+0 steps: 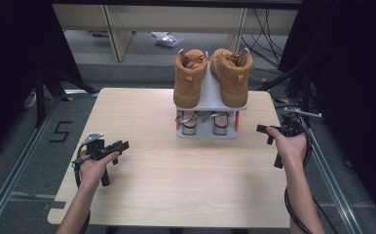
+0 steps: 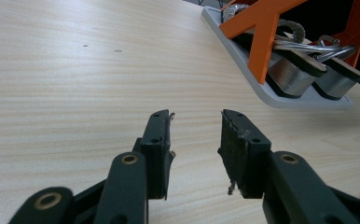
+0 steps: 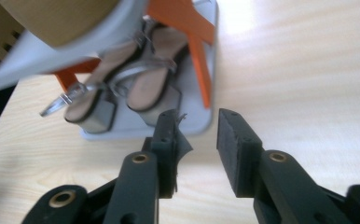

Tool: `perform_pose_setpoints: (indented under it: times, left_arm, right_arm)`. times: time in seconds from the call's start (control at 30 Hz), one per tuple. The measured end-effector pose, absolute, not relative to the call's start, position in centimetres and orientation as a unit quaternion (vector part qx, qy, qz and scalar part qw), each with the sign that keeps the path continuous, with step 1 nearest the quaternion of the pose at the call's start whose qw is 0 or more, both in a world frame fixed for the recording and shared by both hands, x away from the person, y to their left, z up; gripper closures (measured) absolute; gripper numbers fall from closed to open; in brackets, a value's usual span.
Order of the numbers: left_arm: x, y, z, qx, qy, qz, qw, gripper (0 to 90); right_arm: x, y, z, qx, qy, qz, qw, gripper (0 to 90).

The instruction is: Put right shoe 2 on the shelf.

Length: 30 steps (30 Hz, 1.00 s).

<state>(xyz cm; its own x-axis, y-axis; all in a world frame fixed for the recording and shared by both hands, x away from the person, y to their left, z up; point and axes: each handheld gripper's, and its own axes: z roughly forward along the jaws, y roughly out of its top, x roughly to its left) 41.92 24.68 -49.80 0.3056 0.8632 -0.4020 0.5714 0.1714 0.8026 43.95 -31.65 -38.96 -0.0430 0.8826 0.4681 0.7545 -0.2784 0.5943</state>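
Observation:
A grey two-shelf shoe rack (image 1: 210, 92) with orange supports (image 2: 262, 28) stands at the far middle of the table. Two tan boots (image 1: 191, 78) (image 1: 232, 75) sit on its top shelf. A pair of silver heeled sandals (image 1: 189, 124) (image 1: 219, 123) rests on the lower shelf (image 3: 201, 123). My left gripper (image 1: 122, 147) hovers over the table's left part, open (image 2: 196, 122) and holding nothing, with the sandals (image 2: 292, 74) farther off. At the table's right edge beside the rack, my right gripper (image 1: 265, 134) is open (image 3: 197, 122) and holds nothing, its jaws facing the sandals (image 3: 150, 88).
The light wooden table (image 1: 176, 170) has bare surface in front of the rack. Black cables trail from both grippers. Metal rails run along the floor on both sides, and a white shelf unit stands behind the table.

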Motion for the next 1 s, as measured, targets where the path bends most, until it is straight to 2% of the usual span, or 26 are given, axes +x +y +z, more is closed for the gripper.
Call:
perform_pose_setpoints:
  times: [0.2,0.27,0.3,0.5,0.53,0.7,0.83,0.87,1.0]
  left_arm:
    - [41.9,24.6,-50.1,0.628,0.574,0.147,0.504,60.0]
    - [41.9,24.5,-50.1,0.629,0.574,0.149,0.503,59.2]
    - [41.9,24.6,-50.2,0.630,0.574,0.151,0.501,58.5]
    - [42.0,24.6,-50.3,0.626,0.576,0.160,0.501,54.3]
    - [42.0,24.6,-50.3,0.626,0.575,0.162,0.501,53.9]
    - [42.0,24.6,-50.3,0.626,0.575,0.163,0.500,52.3]
    - [41.9,24.6,-50.1,0.626,0.575,0.163,0.500,50.9]
    - [41.9,24.6,-50.0,0.627,0.574,0.163,0.500,50.6]
    - [42.0,24.7,-49.8,0.623,0.575,0.164,0.504,49.2]
  right_arm:
    - [41.9,-33.0,-42.1,0.690,0.594,0.408,0.071,65.4]
    - [41.2,-32.9,-43.0,0.709,0.571,0.411,0.048,64.7]
    - [41.1,-33.5,-43.9,0.684,0.595,0.414,0.077,64.4]
    - [39.7,-33.4,-45.7,0.708,0.570,0.413,0.058,62.7]
    - [39.7,-33.8,-46.2,0.693,0.587,0.411,0.077,62.6]
    - [39.0,-33.5,-46.7,0.707,0.569,0.416,0.063,61.2]
    - [38.9,-33.9,-47.0,0.691,0.583,0.419,0.083,60.1]
    - [38.6,-33.5,-46.8,0.707,0.563,0.424,0.059,59.6]
    - [38.3,-33.7,-46.9,0.709,0.561,0.422,0.065,55.4]
